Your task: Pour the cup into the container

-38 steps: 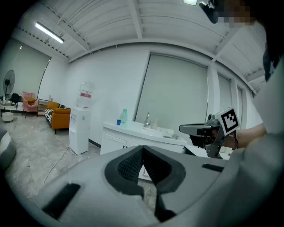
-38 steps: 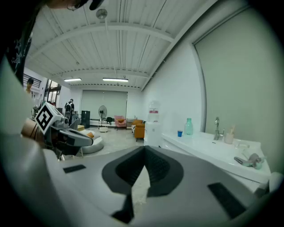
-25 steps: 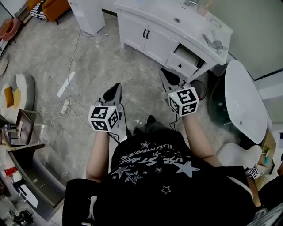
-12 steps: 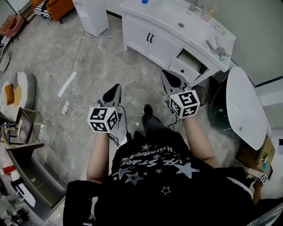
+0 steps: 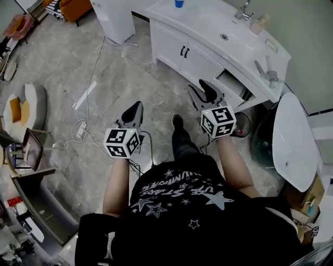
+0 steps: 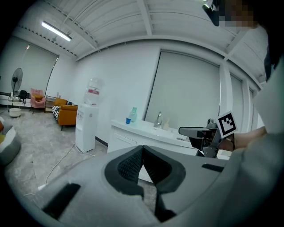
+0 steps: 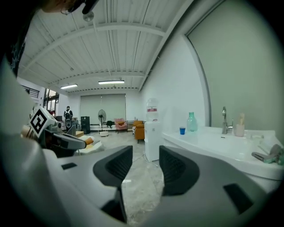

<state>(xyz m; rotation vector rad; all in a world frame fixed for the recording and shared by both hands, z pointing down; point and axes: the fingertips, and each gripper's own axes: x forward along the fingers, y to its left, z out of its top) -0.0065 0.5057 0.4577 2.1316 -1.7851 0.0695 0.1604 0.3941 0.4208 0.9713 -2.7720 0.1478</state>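
A small blue cup [image 5: 179, 3] stands at the far left end of the white vanity counter [image 5: 205, 23]; I also find the cup [image 6: 128, 120] in the left gripper view and the cup [image 7: 182, 130] in the right gripper view, beside a green bottle [image 7: 191, 121]. The counter has a sink with a faucet [image 5: 243, 9]. Both grippers hang over the floor, well short of the counter. My left gripper [image 5: 136, 105] is shut and empty, its pads touching [image 6: 142, 148]. My right gripper [image 5: 202, 89] is opening, with only floor showing between its jaws [image 7: 145, 153].
A white water dispenser [image 5: 115, 15] stands left of the vanity. A drawer [image 5: 231, 83] hangs open under the counter on the right. A white oval tub [image 5: 294, 140] is at the right. A power strip and cable [image 5: 80, 129] lie on the grey tiled floor.
The vanity has come nearer as the person steps forward with both grippers. The right gripper's jaws have parted from shut. The left gripper stays shut.
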